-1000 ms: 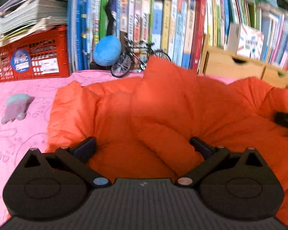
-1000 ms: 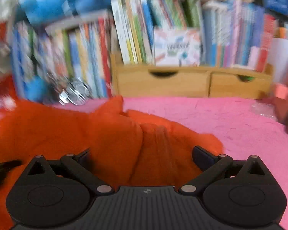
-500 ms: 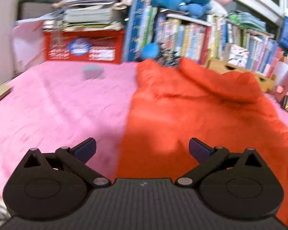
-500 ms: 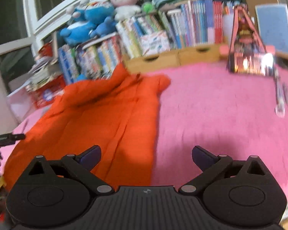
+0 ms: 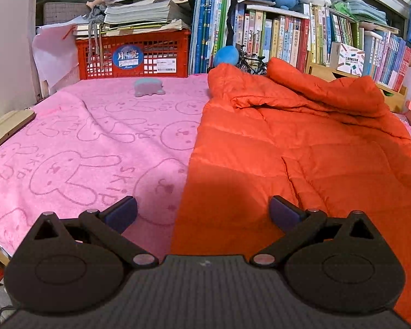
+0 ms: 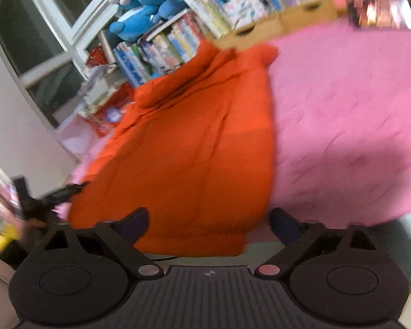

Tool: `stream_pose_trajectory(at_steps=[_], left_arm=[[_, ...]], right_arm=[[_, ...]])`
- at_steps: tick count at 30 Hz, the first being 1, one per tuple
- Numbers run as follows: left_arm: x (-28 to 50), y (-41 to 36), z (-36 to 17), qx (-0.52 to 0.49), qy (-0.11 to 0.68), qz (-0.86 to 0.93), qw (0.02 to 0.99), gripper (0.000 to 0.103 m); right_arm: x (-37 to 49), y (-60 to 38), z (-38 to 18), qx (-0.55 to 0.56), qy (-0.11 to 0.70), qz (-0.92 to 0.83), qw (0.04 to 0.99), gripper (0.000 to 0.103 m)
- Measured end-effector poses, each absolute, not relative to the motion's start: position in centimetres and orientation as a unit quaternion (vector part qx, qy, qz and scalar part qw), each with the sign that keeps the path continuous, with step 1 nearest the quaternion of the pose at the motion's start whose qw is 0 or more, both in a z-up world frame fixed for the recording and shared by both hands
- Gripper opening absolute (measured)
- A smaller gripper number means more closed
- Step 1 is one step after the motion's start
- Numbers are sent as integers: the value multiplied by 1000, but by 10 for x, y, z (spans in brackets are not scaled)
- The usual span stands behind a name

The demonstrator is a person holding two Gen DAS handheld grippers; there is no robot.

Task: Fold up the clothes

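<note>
An orange puffer jacket (image 5: 301,148) lies flat on a pink bunny-print blanket (image 5: 82,148), its sleeves folded across the top near the books. My left gripper (image 5: 202,211) hovers open over the jacket's near left edge, holding nothing. The right wrist view is blurred and tilted; it shows the same jacket (image 6: 194,148) lengthwise, with my right gripper (image 6: 208,223) open above its near hem, empty. The left gripper (image 6: 52,194) appears as a dark shape at the jacket's lower left corner.
A red crate (image 5: 134,54) with stacked papers, rows of books (image 5: 276,41), a toy bicycle (image 5: 252,61) and wooden drawers (image 5: 342,75) line the far edge. A small grey-blue toy (image 5: 149,87) lies on the blanket. Bare pink blanket (image 6: 342,115) spreads right of the jacket.
Both grippers have pulled back from the jacket's top toward its near end and risen. The jacket, once bunched under them, now lies spread out. The right view has tilted.
</note>
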State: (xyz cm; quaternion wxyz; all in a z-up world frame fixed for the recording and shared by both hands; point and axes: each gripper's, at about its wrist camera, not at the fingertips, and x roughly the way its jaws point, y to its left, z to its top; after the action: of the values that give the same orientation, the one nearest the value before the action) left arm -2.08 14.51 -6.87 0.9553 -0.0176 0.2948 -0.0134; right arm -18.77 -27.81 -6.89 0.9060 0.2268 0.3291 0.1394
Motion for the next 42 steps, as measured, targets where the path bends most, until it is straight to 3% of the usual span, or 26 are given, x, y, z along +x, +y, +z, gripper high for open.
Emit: stream_pose_trajectory(at_steps=[1, 7, 8, 9, 10, 17, 24, 29, 35, 38, 40, 42], left_arm=[[-22, 146, -69, -17, 294, -14, 956, 103], [-23, 151, -67, -28, 294, -17, 955, 103], [-23, 153, -65, -32, 293, -15, 956, 103], [-23, 154, -62, -34, 289, -10, 957, 103], [-23, 156, -60, -35, 285, -5, 958, 103], [-29, 170, -43, -35, 247, 22, 968, 103], [-40, 190, -14, -36, 201, 34, 978, 103], [-55, 210, 16, -53, 154, 37, 986, 103], [-58, 195, 25, -38, 134, -41, 989, 103], [-37, 170, 14, -7, 150, -85, 985, 103], [-18, 158, 5, 1, 162, -107, 981, 103], [2, 156, -6, -19, 182, -115, 976, 103]], right_arm=[[-185, -277, -69, 235, 333, 147, 901, 74], [-169, -268, -68, 281, 353, 193, 871, 71], [-166, -267, -68, 289, 356, 200, 866, 67], [-166, -268, -61, 291, 342, 208, 869, 48], [-166, -270, -54, 294, 328, 216, 871, 41], [-122, -266, -16, 302, 271, 258, 877, 32], [2, -234, 15, 270, 245, 217, 906, 29], [80, -233, -10, 299, 279, 108, 906, 28], [98, -227, -49, 267, 289, 52, 918, 28], [85, -223, -43, 238, 277, 82, 927, 46], [71, -226, -28, 227, 257, 152, 927, 92], [48, -234, -12, 206, 216, 225, 927, 99]])
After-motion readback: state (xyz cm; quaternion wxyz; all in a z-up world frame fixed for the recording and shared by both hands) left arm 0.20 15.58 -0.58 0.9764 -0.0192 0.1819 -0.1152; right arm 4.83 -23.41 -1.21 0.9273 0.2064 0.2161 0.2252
